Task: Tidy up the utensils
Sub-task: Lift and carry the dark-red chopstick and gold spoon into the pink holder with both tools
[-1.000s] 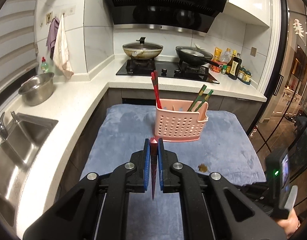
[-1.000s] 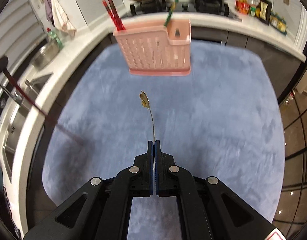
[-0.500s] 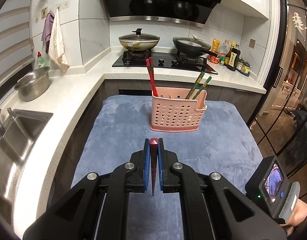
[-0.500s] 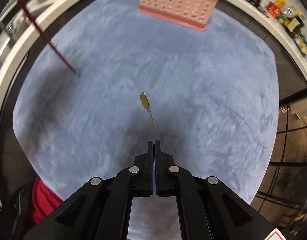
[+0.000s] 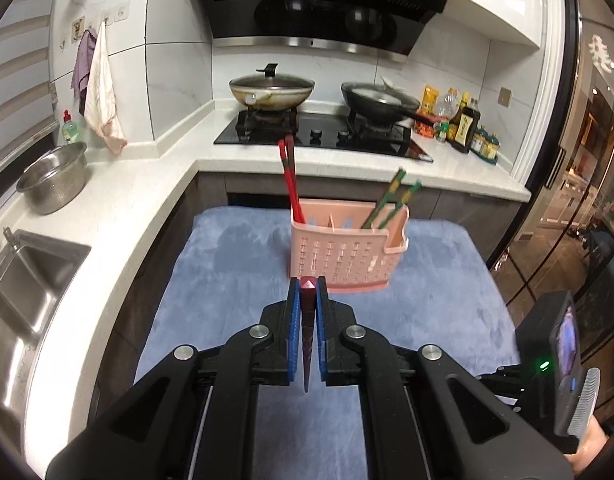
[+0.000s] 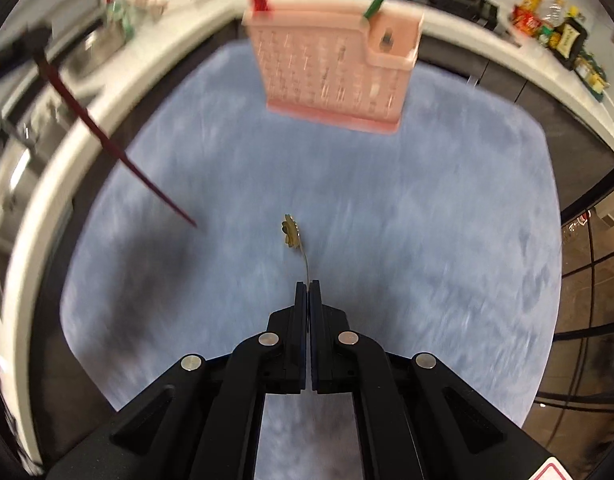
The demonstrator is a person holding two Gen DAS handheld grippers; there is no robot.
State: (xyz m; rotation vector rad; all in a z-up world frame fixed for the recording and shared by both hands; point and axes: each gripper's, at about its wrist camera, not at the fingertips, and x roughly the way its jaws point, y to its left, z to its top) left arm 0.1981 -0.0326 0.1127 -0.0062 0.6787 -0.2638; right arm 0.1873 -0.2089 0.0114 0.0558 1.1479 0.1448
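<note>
My left claw (image 5: pixel 308 294) grips a dark red chopstick (image 5: pixel 307 332) before the pink basket (image 5: pixel 347 256); only the right view shows my right claw (image 6: pixel 308 292) clenched on a flower-tipped gold utensil (image 6: pixel 293 232) above the blue mat (image 6: pixel 447 220).

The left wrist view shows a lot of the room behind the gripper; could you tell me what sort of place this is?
A home kitchen, most likely: a gas hob with a lidded wok under a range hood, plus a steel sink.
</note>
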